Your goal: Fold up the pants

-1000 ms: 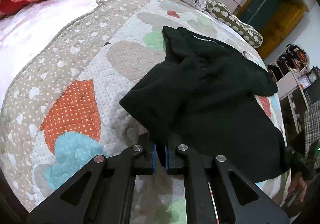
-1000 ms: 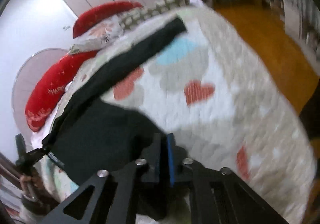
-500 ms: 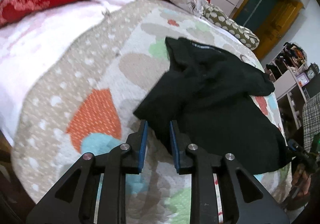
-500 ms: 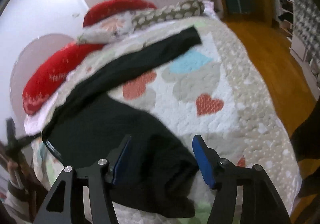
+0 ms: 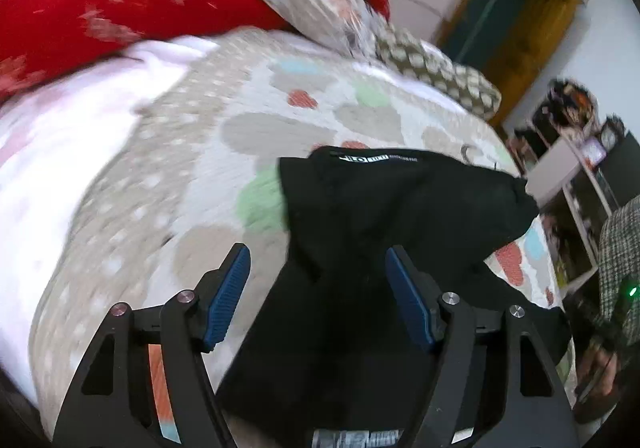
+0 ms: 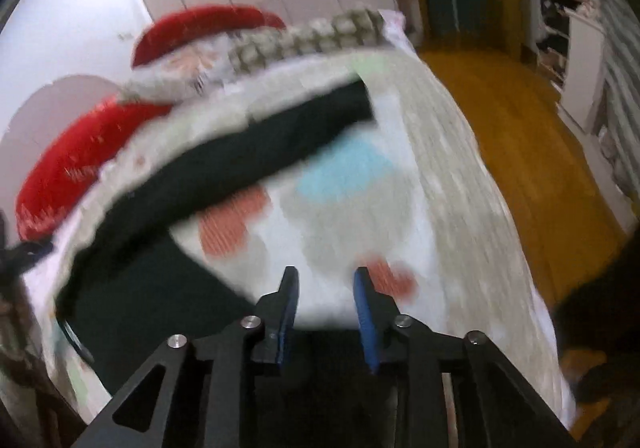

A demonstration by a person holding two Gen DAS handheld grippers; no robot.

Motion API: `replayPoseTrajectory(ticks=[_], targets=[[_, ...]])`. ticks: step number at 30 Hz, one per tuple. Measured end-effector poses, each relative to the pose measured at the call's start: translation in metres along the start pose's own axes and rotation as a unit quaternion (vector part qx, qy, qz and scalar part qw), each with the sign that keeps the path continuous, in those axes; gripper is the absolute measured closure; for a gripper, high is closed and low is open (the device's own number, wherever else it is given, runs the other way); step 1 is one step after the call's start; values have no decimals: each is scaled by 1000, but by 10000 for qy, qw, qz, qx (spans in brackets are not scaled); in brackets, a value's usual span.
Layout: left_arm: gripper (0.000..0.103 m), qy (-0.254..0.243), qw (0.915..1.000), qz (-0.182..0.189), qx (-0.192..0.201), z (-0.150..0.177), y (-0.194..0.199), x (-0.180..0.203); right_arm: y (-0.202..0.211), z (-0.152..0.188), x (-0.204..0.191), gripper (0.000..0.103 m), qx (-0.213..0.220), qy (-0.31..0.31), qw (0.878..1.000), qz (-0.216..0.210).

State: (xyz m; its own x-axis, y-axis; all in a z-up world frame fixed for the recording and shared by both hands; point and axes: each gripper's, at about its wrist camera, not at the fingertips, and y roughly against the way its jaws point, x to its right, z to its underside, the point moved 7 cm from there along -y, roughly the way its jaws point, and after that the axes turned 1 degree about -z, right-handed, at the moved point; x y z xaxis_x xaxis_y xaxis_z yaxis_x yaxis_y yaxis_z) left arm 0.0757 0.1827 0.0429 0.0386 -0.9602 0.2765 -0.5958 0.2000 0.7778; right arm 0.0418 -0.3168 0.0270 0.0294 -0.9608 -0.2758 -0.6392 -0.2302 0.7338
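Two grippers, both empty right now. The left gripper (image 5: pixel 316 296) has just been opening and its fingers (image 5: pixel 228 294) stand wide apart over the black pants (image 5: pixel 380 215), with cloth lying below the gap but the pads not pressing on it. The right gripper (image 6: pixel 326 308) has just been closing partway; its fingers (image 6: pixel 366 312) are parted with only the quilt (image 6: pixel 460 207) showing between them.

The pants sit on the bed, bunched near the waistband label (image 5: pixel 376 158), one leg (image 6: pixel 256 151) stretched out toward the pillows (image 6: pixel 304 39).

What worries me: that bunched part looks loosely heaped, so it could slump open by itself. Grabbing again through the heap might pinch several layers, or the quilt too, and drag everything crooked. The stretched leg is well apart from the rest, so a one-sided pull would probably twist it.
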Motion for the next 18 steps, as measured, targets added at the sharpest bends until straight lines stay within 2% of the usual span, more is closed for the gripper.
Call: replayPoseTrajectory(ticks=[1,2,6,8,12,16,17,18], targets=[[32,-107,9998,15,-142,-8,-14,2,-5,-16,-8,58,118,21,9999,-90],[33,-184,9996,1,-222,-13,-23,4,-14,-33,-18,54,218,71,9994,-247],[33,-642,9959,-263,-587,-39,-70,6,-56,-81,-51,54,144,339,9976,-580],[33,-787,9940,-235,-723,-53,-92,6,-77,-97,-61,54,76,322,9973,-663],[32,-944,9894,-153,-1088,-66,-129,9,-111,-113,-67,54,15,-25,9965,-839],[32,-1423,9776,-572,-1439,-65,-163,13,-129,-113,-57,54,-58,-231,9968,-768],[32,-1429,9775,-572,-1444,-66,-166,14,-131,-111,-54,54,-90,-269,9968,-751],[37,-1358,9784,-587,-1442,-68,-168,15,-132,-110,-51,54,-105,-293,9969,-719]])
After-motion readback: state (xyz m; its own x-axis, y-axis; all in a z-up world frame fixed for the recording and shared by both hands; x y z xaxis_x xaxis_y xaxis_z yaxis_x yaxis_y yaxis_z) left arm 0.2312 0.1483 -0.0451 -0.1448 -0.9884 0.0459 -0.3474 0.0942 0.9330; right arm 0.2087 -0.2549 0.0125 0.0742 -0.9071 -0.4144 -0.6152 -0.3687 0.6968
